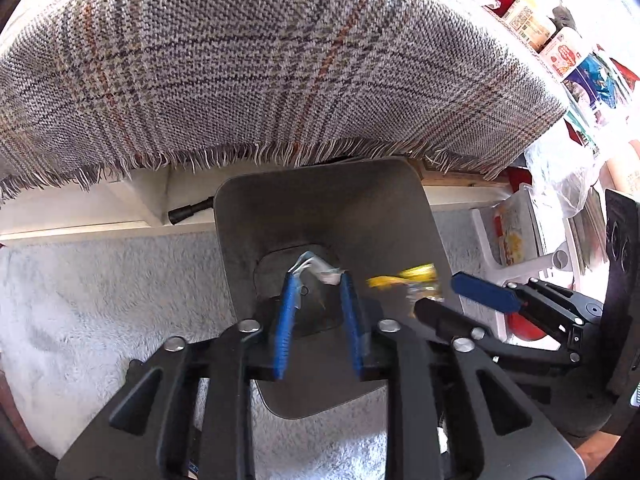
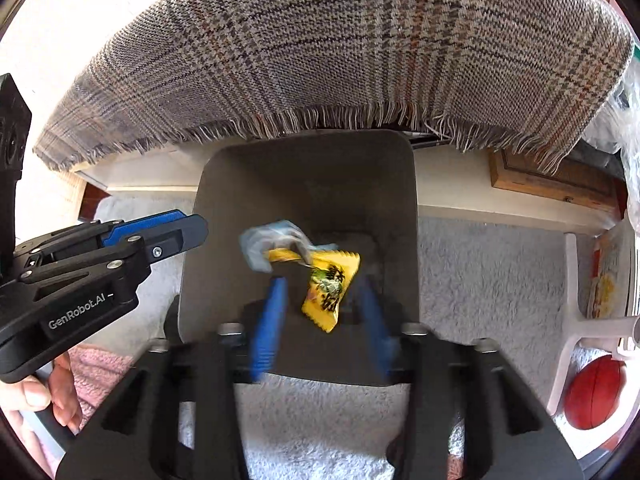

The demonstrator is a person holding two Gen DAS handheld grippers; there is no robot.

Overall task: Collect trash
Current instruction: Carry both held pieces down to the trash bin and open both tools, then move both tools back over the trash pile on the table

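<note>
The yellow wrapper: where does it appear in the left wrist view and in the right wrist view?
Left wrist view: yellow wrapper, blurred, right of centre, over the grey bin.
Right wrist view: yellow wrapper, centre, between the open right claw fingers, over the bin.
Shared landmark: the fringed plaid cloth above the bin.

The open mouth of the dark grey plastic waste bin (image 2: 304, 184) fills the middle of both views, and its upper part is free. Lower in it, a yellow zigzag-edged snack wrapper (image 2: 326, 286) and a crumpled pale blue-white wrapper (image 2: 272, 242) hang in the opening between the blurred right tongs (image 2: 320, 316). The fringed plaid woven cloth (image 1: 256, 60) overhangs the bin's far rim across the top of each frame, closing that side. The left tongs (image 1: 318, 280) stand over the bin, spread apart. At right centre of the left view, the right tongs crowd the rim. White fluffy rug (image 2: 488, 280) lies open on both sides.
</note>
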